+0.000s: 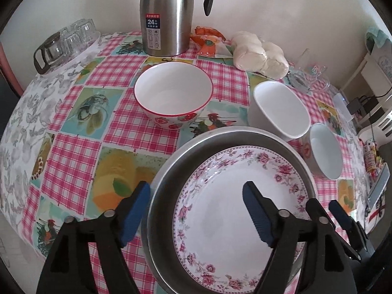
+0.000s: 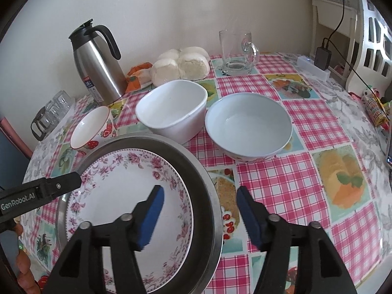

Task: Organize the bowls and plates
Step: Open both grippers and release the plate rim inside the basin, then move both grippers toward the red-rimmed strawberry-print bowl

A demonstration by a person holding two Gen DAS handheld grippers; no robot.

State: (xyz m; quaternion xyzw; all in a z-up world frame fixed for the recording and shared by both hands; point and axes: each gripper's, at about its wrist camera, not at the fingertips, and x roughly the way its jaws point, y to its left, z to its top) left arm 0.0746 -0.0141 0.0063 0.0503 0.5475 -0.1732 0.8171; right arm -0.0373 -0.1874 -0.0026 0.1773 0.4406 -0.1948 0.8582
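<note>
A floral-rimmed plate lies inside a shallow metal pan on the checked tablecloth. My left gripper is open; its fingers straddle the pan's left rim without touching it. My right gripper is open too, one finger over the plate and one outside the pan's right rim. Behind the pan stand a strawberry-patterned bowl, a white squarish bowl and a pale blue bowl, all empty and upright.
A steel thermos jug, a bag of white buns and a glass mug line the back by the wall. A tray of upturned glasses sits back left. A person's fingers show at the lower left.
</note>
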